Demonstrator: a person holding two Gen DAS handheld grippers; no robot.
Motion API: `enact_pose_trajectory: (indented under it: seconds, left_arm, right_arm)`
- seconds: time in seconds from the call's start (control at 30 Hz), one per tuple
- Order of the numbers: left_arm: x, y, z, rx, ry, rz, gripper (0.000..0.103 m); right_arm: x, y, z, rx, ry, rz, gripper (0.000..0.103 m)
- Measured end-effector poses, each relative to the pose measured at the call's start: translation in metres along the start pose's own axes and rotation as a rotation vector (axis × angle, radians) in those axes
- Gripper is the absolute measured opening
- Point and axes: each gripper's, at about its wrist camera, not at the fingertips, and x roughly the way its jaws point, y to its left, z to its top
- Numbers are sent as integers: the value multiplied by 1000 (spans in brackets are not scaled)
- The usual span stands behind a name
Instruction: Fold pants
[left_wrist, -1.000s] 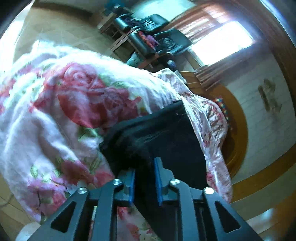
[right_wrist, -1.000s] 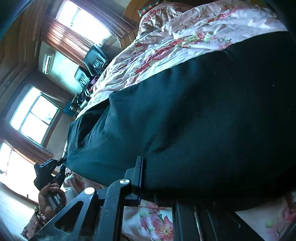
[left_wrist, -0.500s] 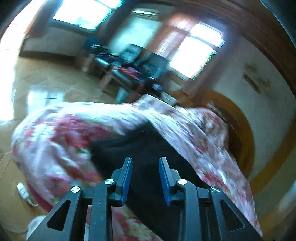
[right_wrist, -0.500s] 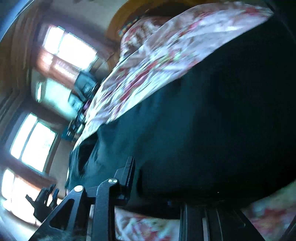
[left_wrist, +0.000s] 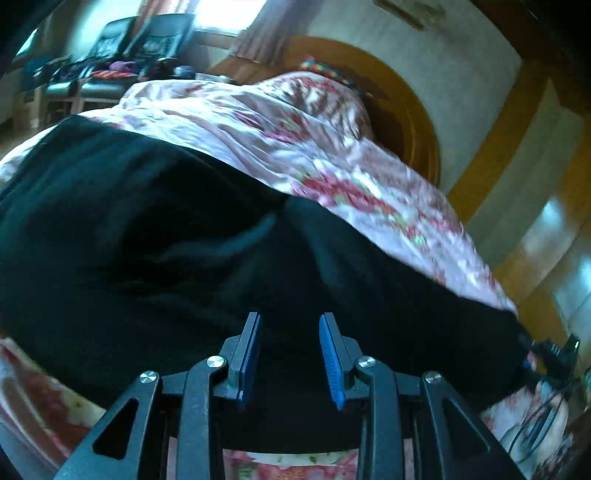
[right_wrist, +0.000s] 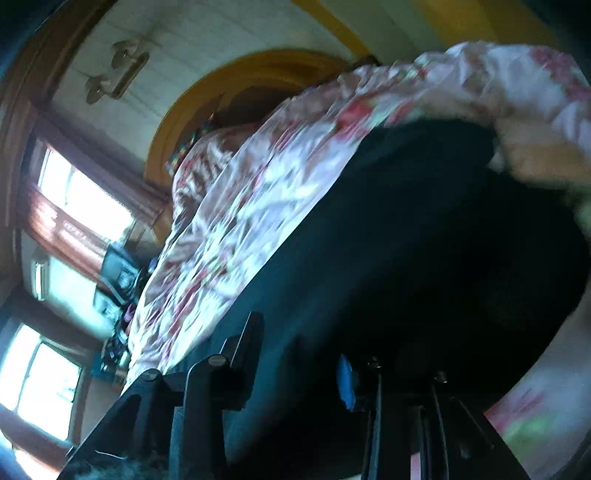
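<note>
Left gripper (left_wrist: 290, 356) spread, blue pads clear of cloth, nothing pinched, hovering over the black pants (left_wrist: 155, 236) lying across the floral bedspread (left_wrist: 295, 147); right gripper (right_wrist: 299, 360) opening, jaws apart, dark pants fabric below and between them, not visibly pressed; headboard (right_wrist: 221, 85) beyond

Matt black cloth pants (left_wrist: 155, 236) lie on a faintly glossy, pink floral fabric quilt (left_wrist: 295, 122); behind, a polished curved orange wooden headboard (left_wrist: 410, 107). The left tool (left_wrist: 290, 354) is matt black plastic with blue ribbed pads (left_wrist: 330, 362).
</note>
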Motion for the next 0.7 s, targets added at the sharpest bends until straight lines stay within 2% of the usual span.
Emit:
enact_pose_trajectory:
  seconds: [0.17, 0.23, 0.27, 0.3, 0.4, 0.53, 0.63, 0.7]
  left_arm:
    - [13, -27, -14, 149, 49, -19, 33]
    - [17, -32, -20, 178, 57, -8, 34]
    - [18, -33, -22, 190, 56, 0, 34]
    - [18, -34, -24, 203, 54, 6, 34]
    - [13, -34, -27, 210, 49, 1, 34]
    - [10, -32, -26, 197, 45, -8, 34]
    - [12, -34, -25, 202, 41, -9, 34]
    - [13, -34, -24, 202, 40, -15, 34]
  right_arm:
    - [-19, -25, 8, 0, -108, -12, 35]
    - [-16, -32, 5, 10, -82, -27, 28]
    - [-11, -29, 3, 13, -74, -40, 16]
    - [-12, -30, 4, 10, -72, -49, 10]
    - [-24, -22, 6, -14, -101, -31, 9]
    - [-54, 3, 0, -76, -143, 35, 9]
    - [-62, 1, -9, -74, -110, -12, 9]
    - [-61, -14, -15, 1, -68, -54, 9]
